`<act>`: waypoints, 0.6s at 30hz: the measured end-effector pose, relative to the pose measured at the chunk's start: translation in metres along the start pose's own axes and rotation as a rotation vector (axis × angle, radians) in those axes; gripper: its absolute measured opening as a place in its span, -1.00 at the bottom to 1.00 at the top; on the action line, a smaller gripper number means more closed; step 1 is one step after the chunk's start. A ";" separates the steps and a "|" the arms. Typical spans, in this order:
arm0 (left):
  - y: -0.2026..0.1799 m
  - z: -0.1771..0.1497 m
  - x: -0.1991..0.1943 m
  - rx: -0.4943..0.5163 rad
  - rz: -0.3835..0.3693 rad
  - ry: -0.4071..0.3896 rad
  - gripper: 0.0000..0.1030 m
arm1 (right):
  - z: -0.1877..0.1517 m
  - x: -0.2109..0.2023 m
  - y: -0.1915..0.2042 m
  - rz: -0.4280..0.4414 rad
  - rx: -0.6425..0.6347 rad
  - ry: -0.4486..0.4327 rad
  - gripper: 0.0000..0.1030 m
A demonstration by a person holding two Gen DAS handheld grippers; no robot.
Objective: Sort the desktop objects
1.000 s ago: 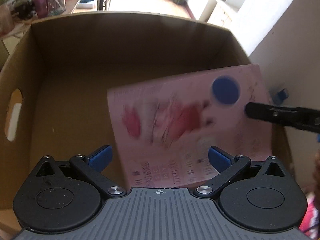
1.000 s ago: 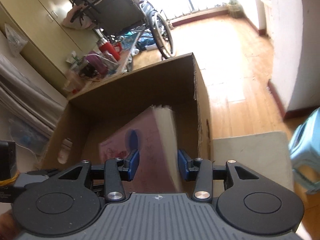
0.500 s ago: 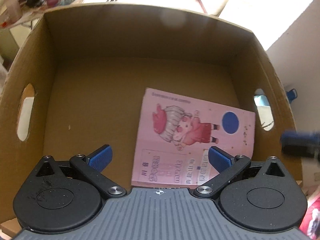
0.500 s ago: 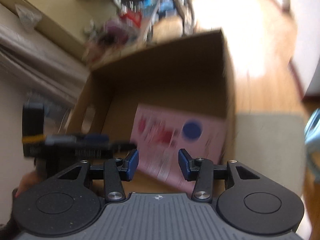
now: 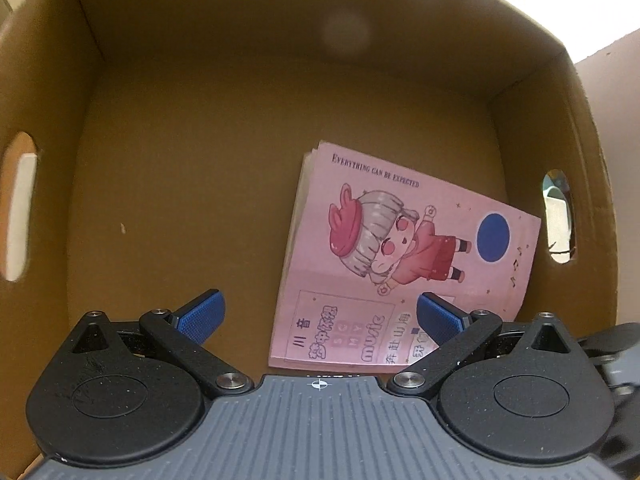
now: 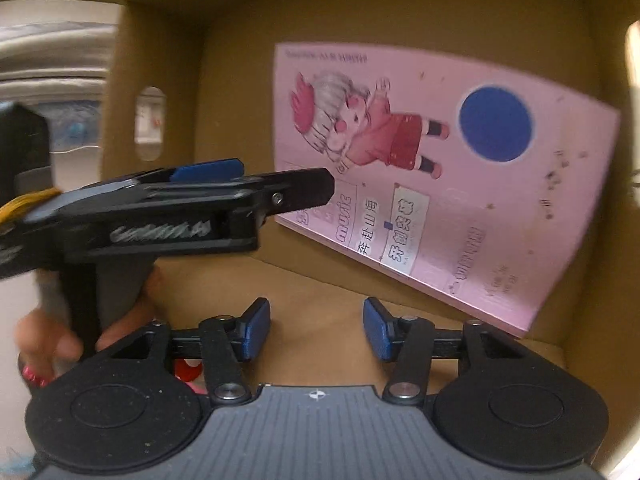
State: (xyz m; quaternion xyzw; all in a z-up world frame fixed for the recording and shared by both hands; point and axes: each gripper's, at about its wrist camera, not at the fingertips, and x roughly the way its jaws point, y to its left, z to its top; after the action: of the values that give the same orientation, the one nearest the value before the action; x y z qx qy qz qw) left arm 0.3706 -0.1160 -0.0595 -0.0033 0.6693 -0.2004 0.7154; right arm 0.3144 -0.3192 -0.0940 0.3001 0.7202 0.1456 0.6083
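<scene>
A pink notebook (image 5: 404,256) with a cartoon figure and a blue dot lies flat on the floor of the cardboard box (image 5: 240,80), against its right wall. My left gripper (image 5: 320,316) hangs open above the floor, its right pad over the notebook's near edge, gripping nothing. In the right wrist view the notebook (image 6: 440,168) lies ahead. My right gripper (image 6: 317,334) is over the box's near wall (image 6: 320,280); its jaws are opening with nothing between them. The left gripper (image 6: 280,188) reaches in from the left, held by a hand (image 6: 44,340).
Handle cut-outs pierce the box's left wall (image 5: 18,208) and right wall (image 5: 558,216). The left part of the box floor (image 5: 180,200) is bare cardboard. Pale furniture (image 6: 52,48) shows outside the box on the left.
The right gripper held the tilted notebook over the box a second ago; it has let go and the notebook now lies flat. Both grippers tipped down into the box, and the right jaws widened.
</scene>
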 end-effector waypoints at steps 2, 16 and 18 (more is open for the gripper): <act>0.002 0.002 0.003 -0.006 -0.013 0.020 0.99 | 0.004 0.011 0.000 -0.019 0.016 0.031 0.10; 0.015 0.006 0.018 -0.028 -0.060 0.078 0.99 | -0.002 0.019 -0.004 -0.120 0.005 -0.014 0.21; 0.015 0.006 0.019 -0.026 -0.062 0.077 0.99 | -0.006 0.014 -0.006 -0.136 0.003 -0.055 0.21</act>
State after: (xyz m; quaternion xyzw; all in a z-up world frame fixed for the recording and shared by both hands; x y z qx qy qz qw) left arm 0.3810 -0.1094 -0.0811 -0.0253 0.6986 -0.2137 0.6824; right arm 0.3059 -0.3148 -0.1072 0.2554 0.7221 0.0946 0.6360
